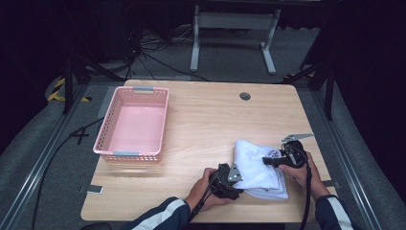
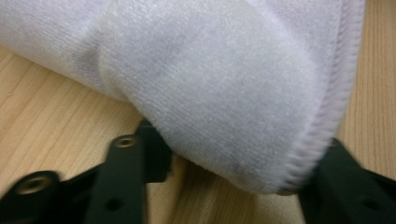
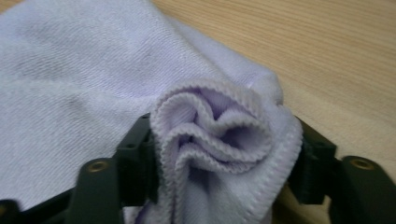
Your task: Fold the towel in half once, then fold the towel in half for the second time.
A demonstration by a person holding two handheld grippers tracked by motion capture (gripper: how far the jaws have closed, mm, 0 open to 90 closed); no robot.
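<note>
A folded white towel (image 1: 258, 178) lies on the wooden table (image 1: 210, 120) at the front right. My left gripper (image 1: 233, 178) is at the towel's near-left corner. In the left gripper view its jaws (image 2: 240, 158) stand on either side of a rounded fold of the towel (image 2: 224, 84), and the cloth fills the gap between them. My right gripper (image 1: 272, 161) is at the towel's right edge. In the right gripper view the towel's hemmed layers (image 3: 219, 135) are bunched and squeezed between the two jaws (image 3: 224, 144).
An empty pink plastic basket (image 1: 109, 146) stands at the table's left side. A small round grommet (image 1: 245, 96) sits near the far edge. Beyond the table are a white stand and cables on the floor.
</note>
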